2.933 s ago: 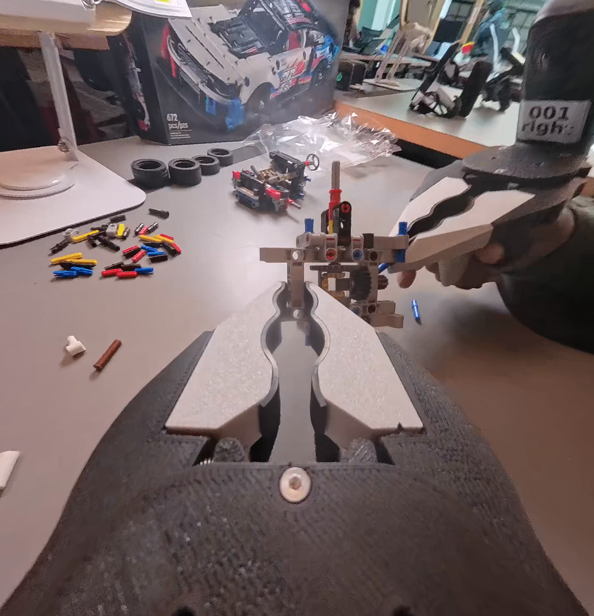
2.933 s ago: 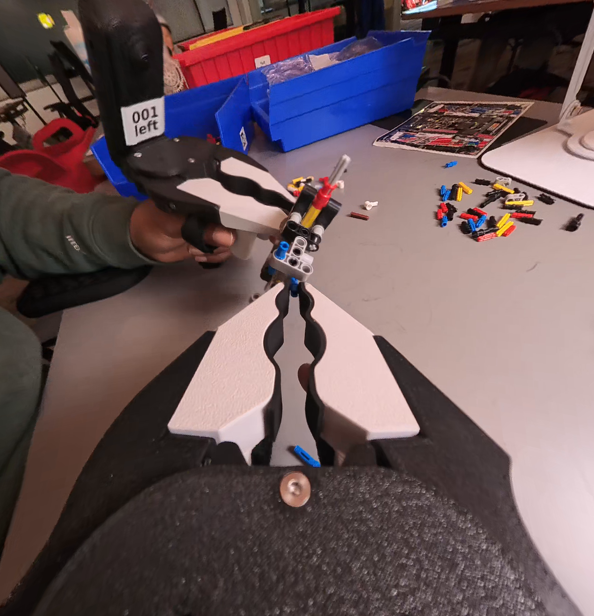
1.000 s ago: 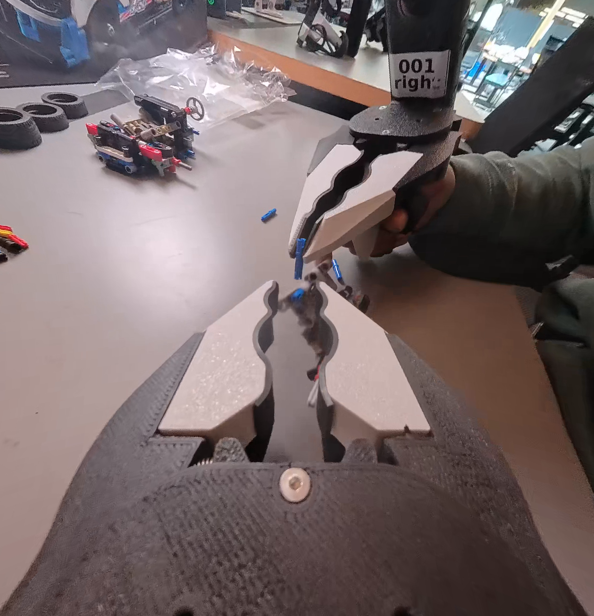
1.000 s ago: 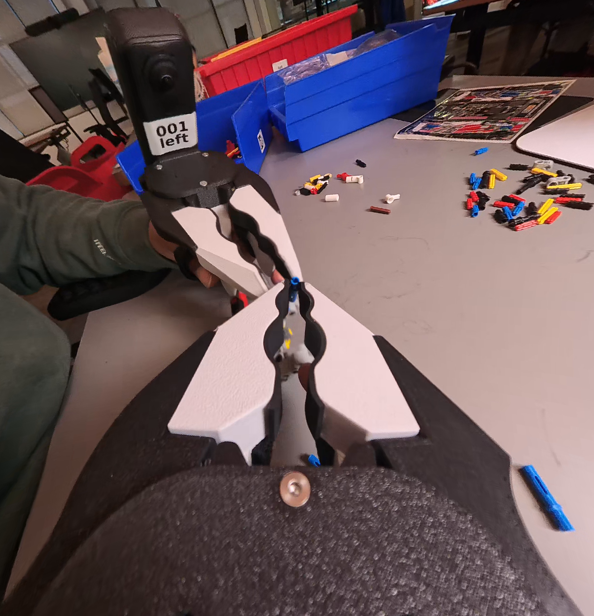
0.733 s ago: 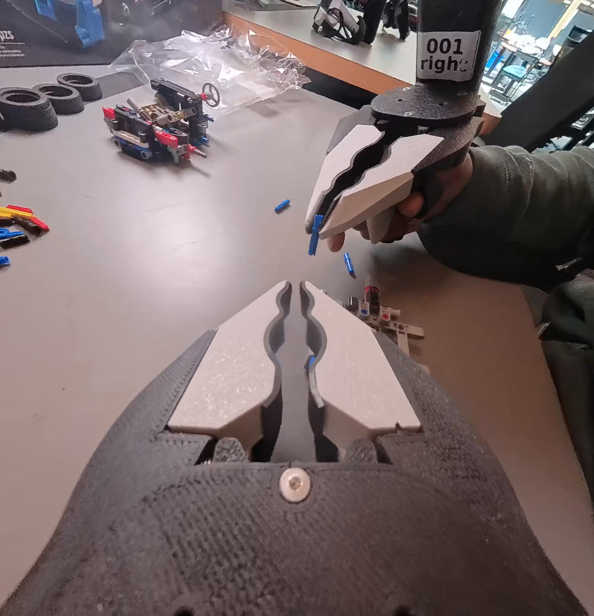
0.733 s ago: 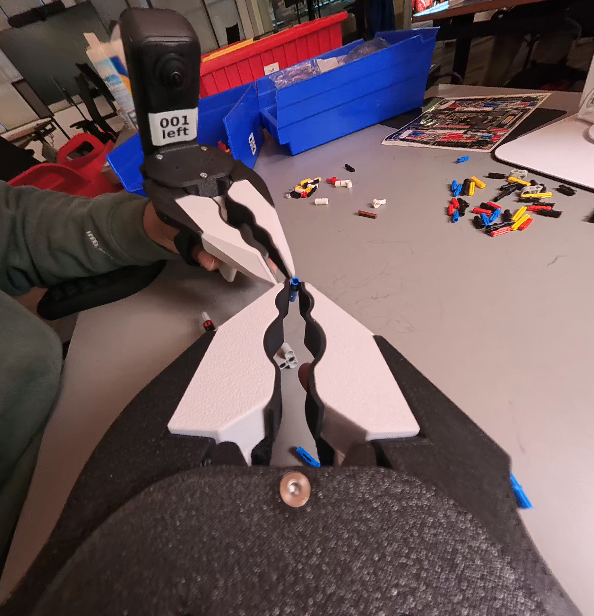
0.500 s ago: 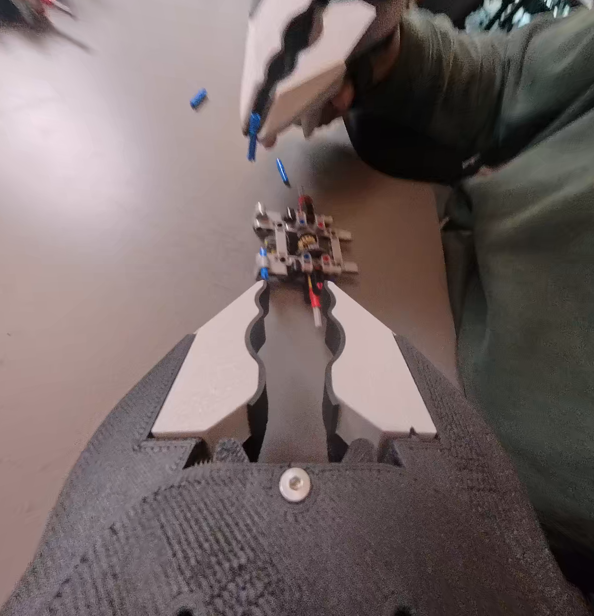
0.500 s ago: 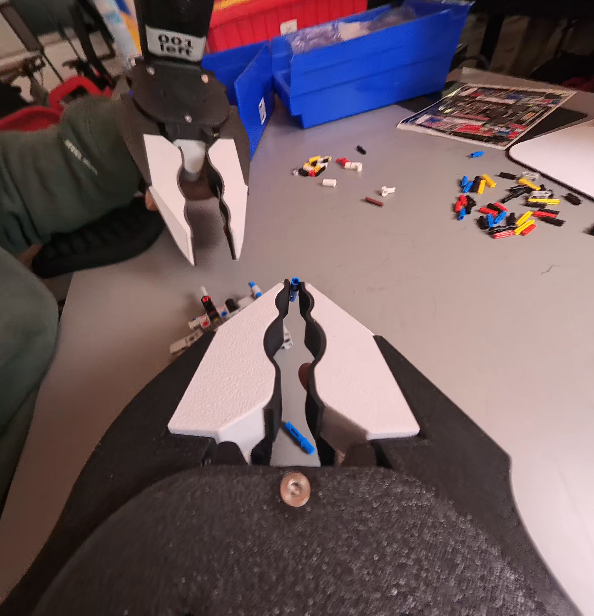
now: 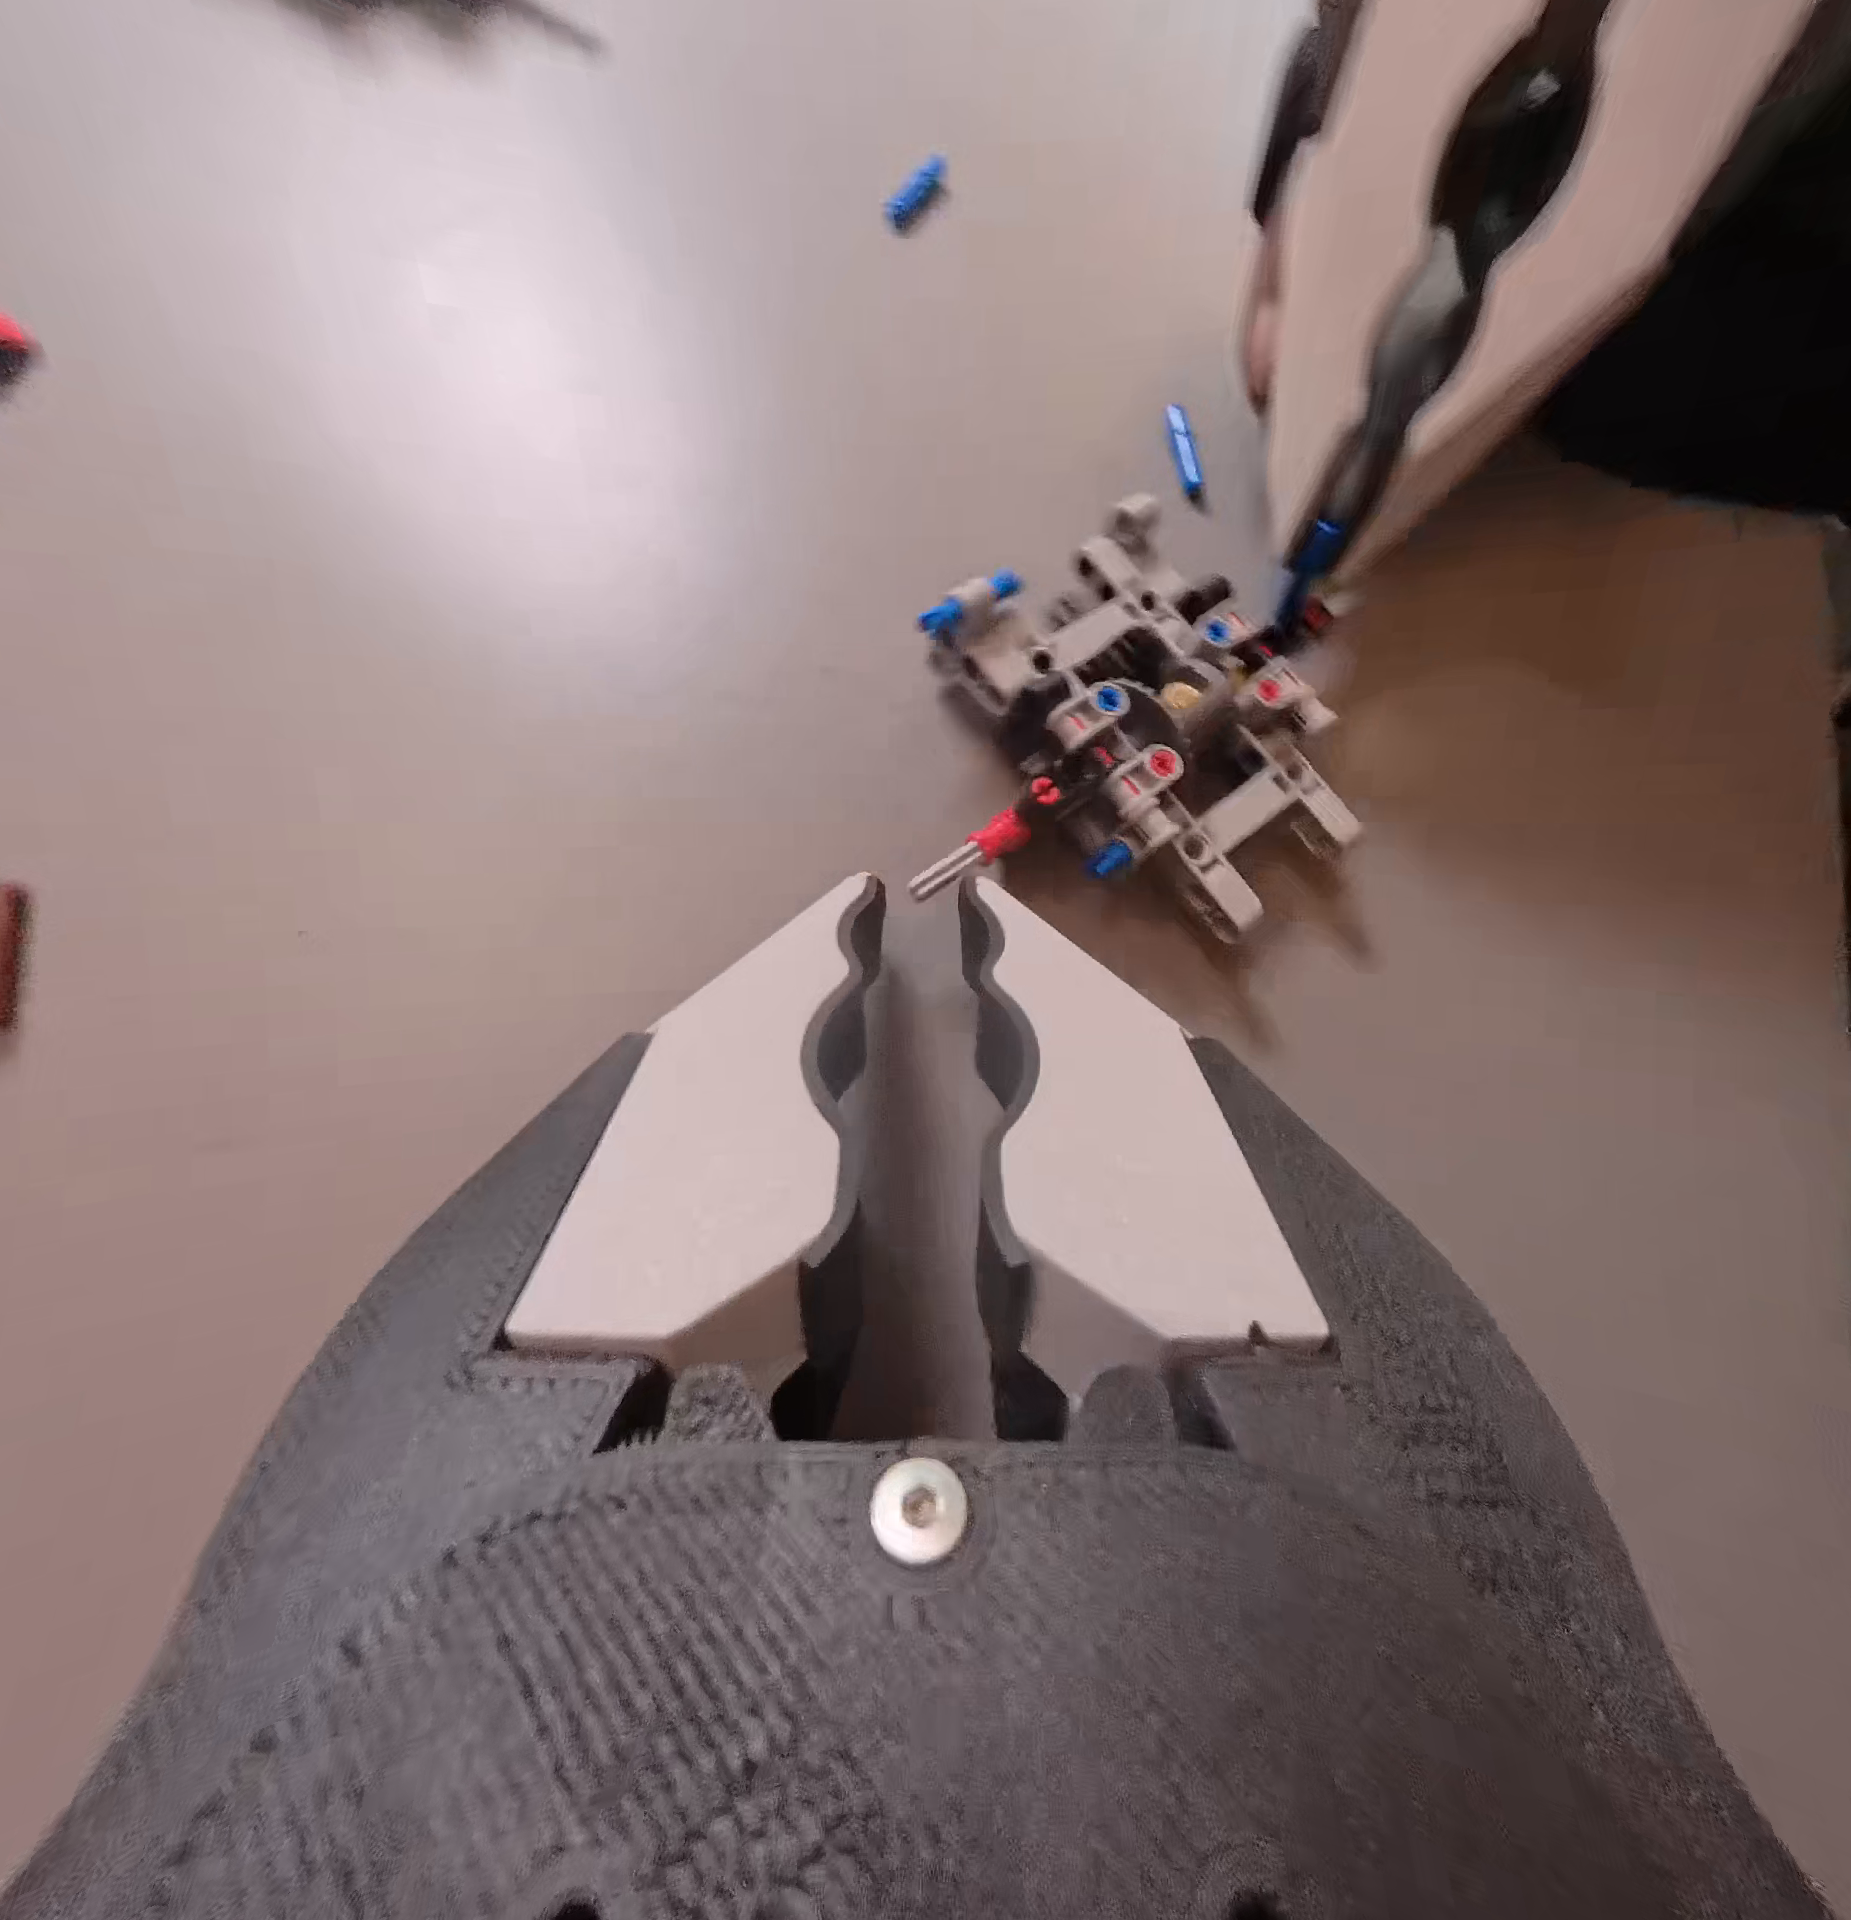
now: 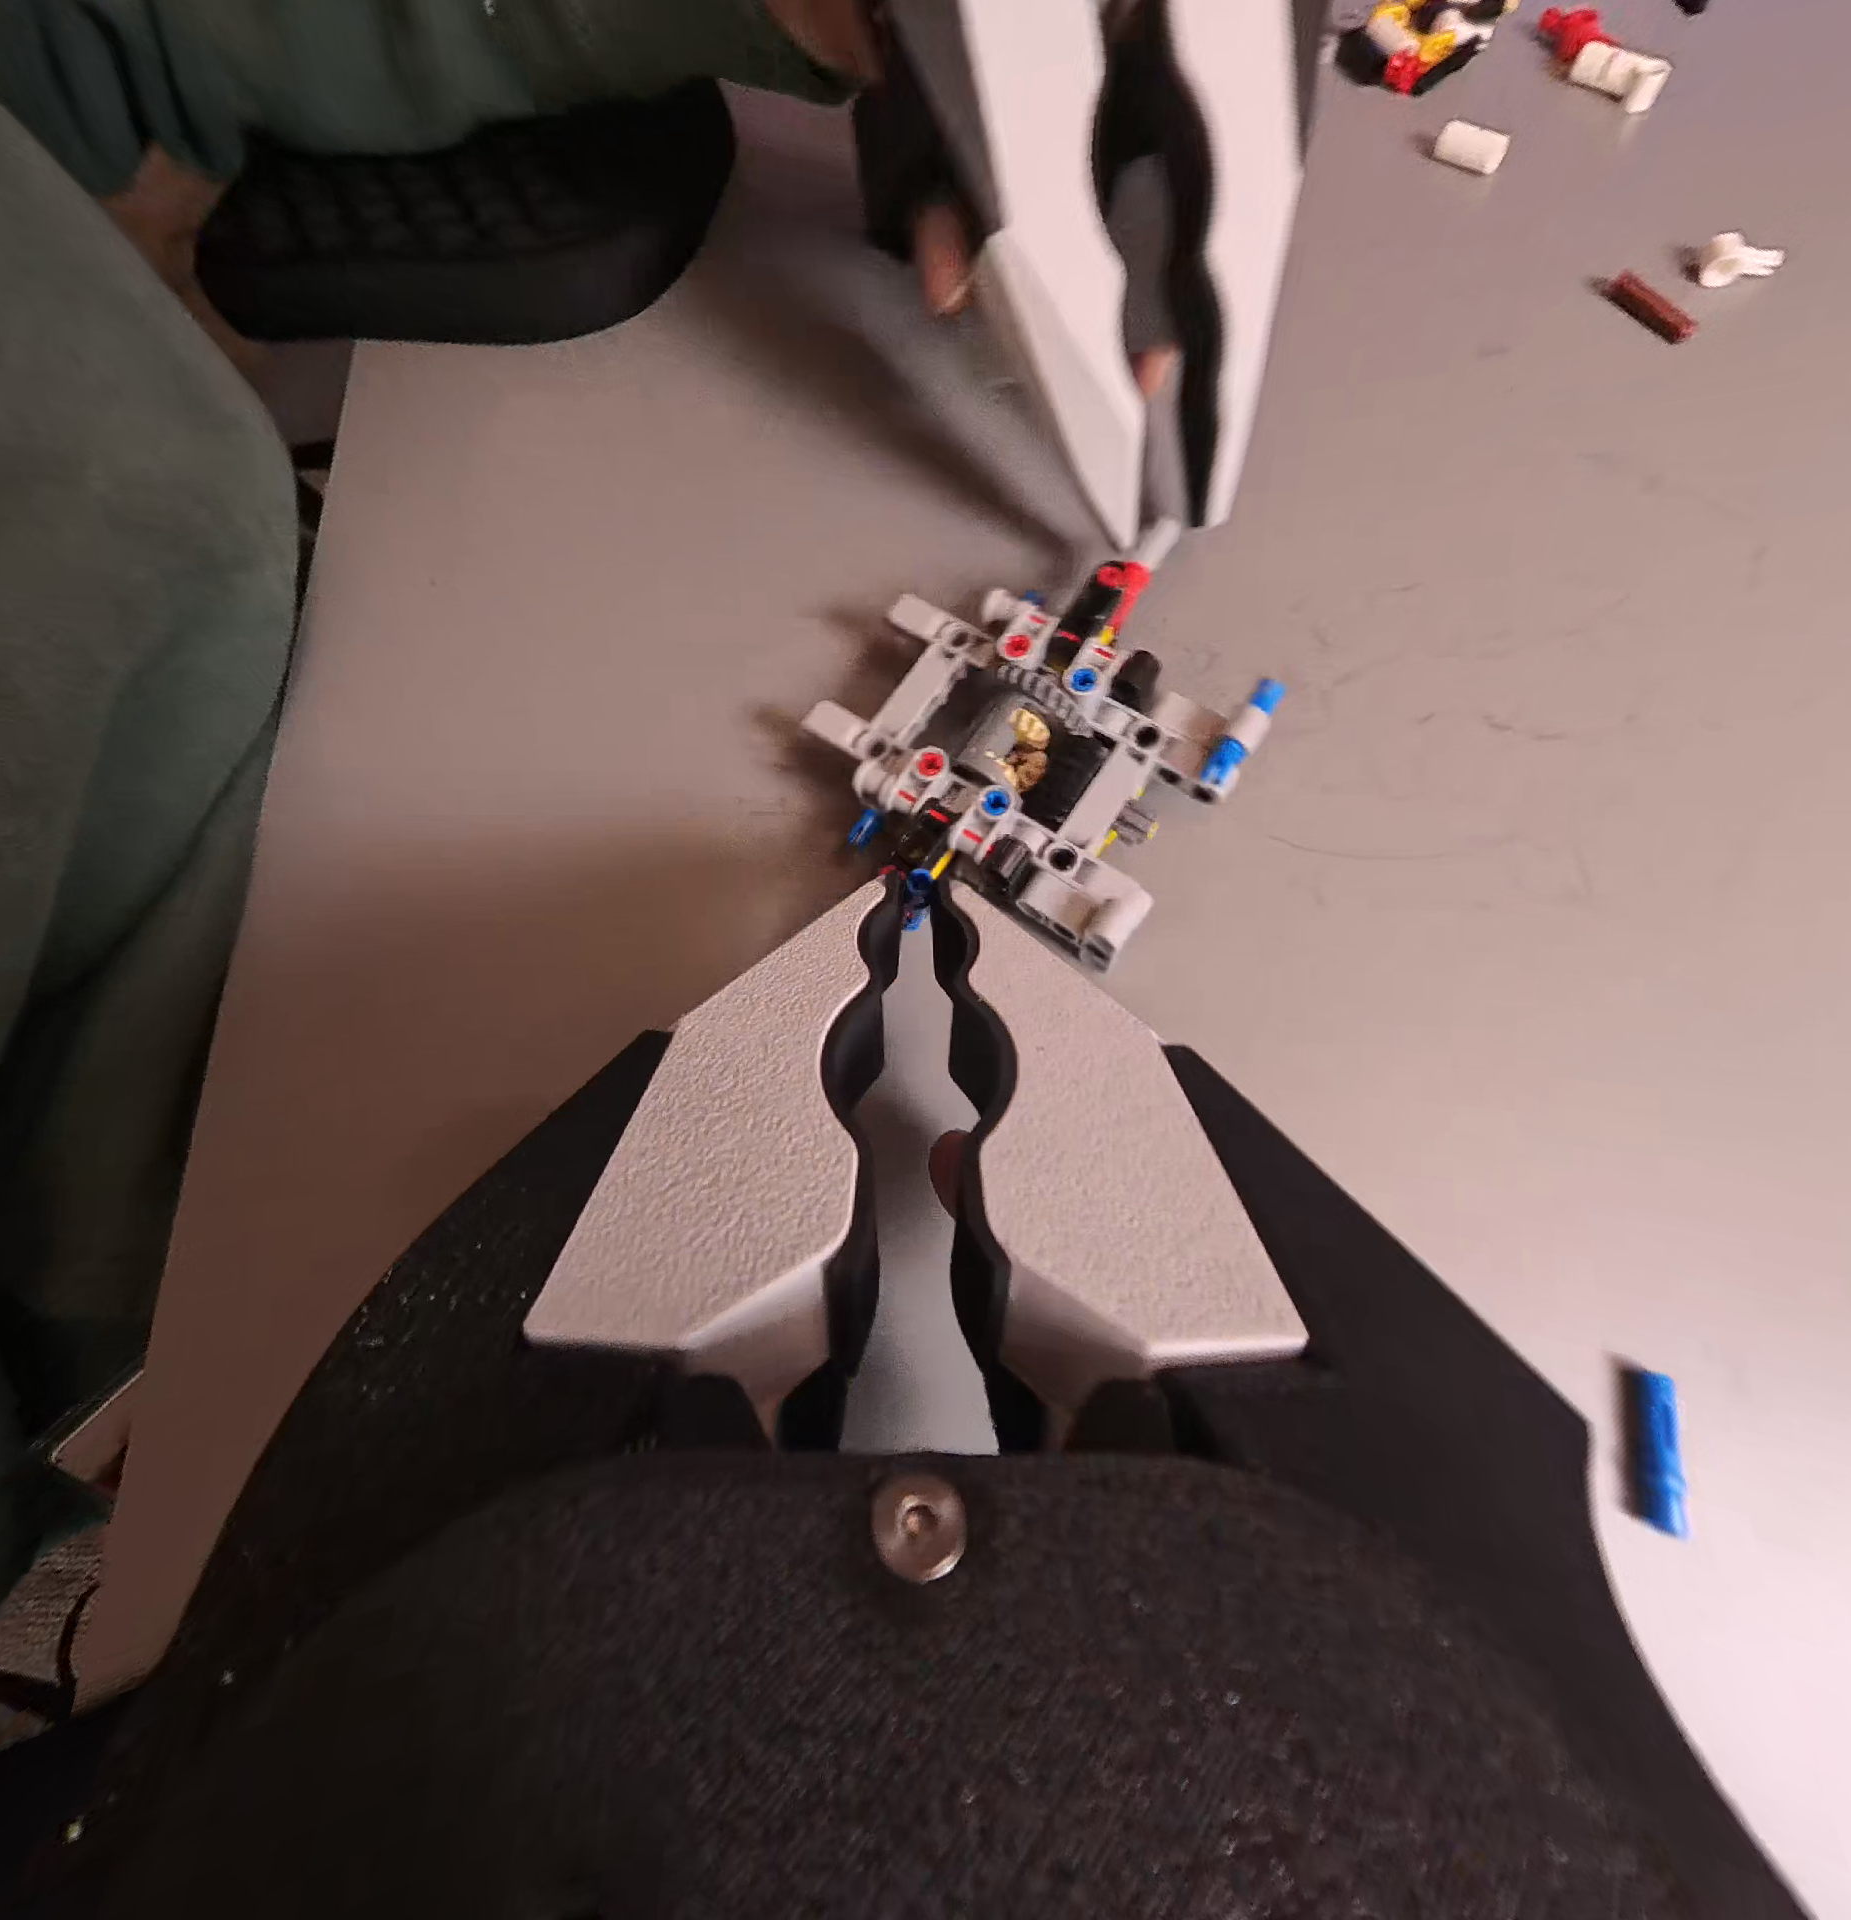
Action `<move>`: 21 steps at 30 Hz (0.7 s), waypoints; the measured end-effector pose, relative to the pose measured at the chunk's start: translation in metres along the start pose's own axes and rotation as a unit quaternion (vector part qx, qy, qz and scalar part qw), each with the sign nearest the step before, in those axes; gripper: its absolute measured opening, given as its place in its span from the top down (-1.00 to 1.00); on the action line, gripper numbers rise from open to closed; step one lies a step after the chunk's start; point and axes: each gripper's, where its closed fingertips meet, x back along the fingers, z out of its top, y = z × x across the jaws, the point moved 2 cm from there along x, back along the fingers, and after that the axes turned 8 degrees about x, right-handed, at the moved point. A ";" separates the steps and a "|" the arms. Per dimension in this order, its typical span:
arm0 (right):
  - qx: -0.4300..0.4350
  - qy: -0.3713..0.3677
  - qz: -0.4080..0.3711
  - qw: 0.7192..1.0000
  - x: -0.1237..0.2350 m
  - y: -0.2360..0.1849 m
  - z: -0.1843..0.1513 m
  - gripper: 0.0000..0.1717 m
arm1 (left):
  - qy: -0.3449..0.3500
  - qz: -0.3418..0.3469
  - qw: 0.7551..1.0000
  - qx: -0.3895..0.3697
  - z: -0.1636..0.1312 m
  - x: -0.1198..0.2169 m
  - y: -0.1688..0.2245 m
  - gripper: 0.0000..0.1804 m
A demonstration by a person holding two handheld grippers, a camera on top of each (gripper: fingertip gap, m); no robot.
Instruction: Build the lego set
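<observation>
A small grey beam frame with gears and red and blue pins lies flat on the table; it also shows in the right wrist view. A grey axle with a red bush sticks out of it. My left gripper is open, and the axle's tip stands between its fingertips with a gap beside it. The right wrist view shows this gripper at the top. My right gripper is shut on a small blue pin at the frame's near edge. The left wrist view shows it with the pin.
Loose blue pins lie on the table. A brown piece and white pieces lie beyond the frame. A person's green sleeve and a black pad are at the left table edge. Tip to tip, the grippers are about 10 centimeters apart.
My left gripper let go of the frame, which now lies on the table, opened wide, then narrowed around the axle tip. My right gripper kept the blue pin and came down to the frame.
</observation>
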 end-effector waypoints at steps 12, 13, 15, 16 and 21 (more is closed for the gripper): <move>0.001 0.037 0.006 0.999 0.014 0.000 0.008 0.96 | -0.020 -0.107 0.988 0.109 0.005 -0.014 0.045 0.45; 0.003 0.031 0.006 0.999 0.013 -0.001 0.007 0.96 | -0.032 -0.100 0.990 0.096 0.005 -0.017 0.046 0.48; 0.009 0.026 0.005 1.000 0.011 -0.002 0.006 0.96 | -0.049 -0.085 0.993 0.071 0.005 -0.023 0.044 0.67; 0.009 0.026 0.005 1.000 0.011 -0.002 0.006 0.96 | -0.052 -0.084 0.993 0.063 0.006 -0.025 0.044 0.71; -0.005 0.046 -0.021 0.999 0.017 0.008 0.011 0.96 | -0.033 -0.064 0.997 0.009 0.015 -0.030 0.043 0.74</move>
